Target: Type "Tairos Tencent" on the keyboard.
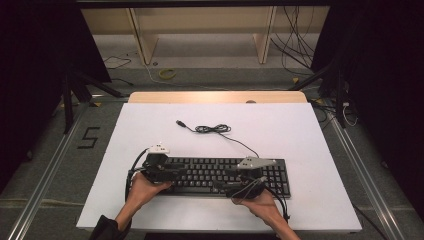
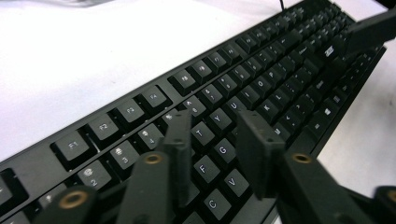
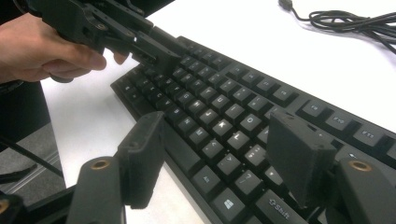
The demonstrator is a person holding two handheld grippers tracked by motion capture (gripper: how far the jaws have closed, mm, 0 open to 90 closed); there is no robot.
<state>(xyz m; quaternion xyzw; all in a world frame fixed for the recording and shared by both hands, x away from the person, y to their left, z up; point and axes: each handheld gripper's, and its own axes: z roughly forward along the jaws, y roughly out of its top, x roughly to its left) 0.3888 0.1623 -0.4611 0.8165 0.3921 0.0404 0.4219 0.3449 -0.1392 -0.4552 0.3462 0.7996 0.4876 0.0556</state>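
Note:
A black keyboard [image 1: 220,176] lies on the white table [image 1: 300,135], near its front edge. My left gripper [image 1: 172,172] hovers over the keyboard's left end. In the left gripper view it [image 2: 217,135] stands open above the letter keys [image 2: 222,150], nothing between its fingers. My right gripper [image 1: 235,180] is over the middle-right of the keyboard. In the right gripper view it [image 3: 219,149] is open wide: one finger [image 3: 140,154] off the front edge, the other [image 3: 299,158] over the keys. The keyboard [image 3: 224,116] stretches toward the left gripper [image 3: 140,42].
The keyboard's cable [image 1: 212,129] lies coiled on the table behind it, ending in a USB plug [image 1: 179,122]. The table's wooden far edge [image 1: 215,96] shows beyond. Dark stands and loose wires sit on the floor at both sides.

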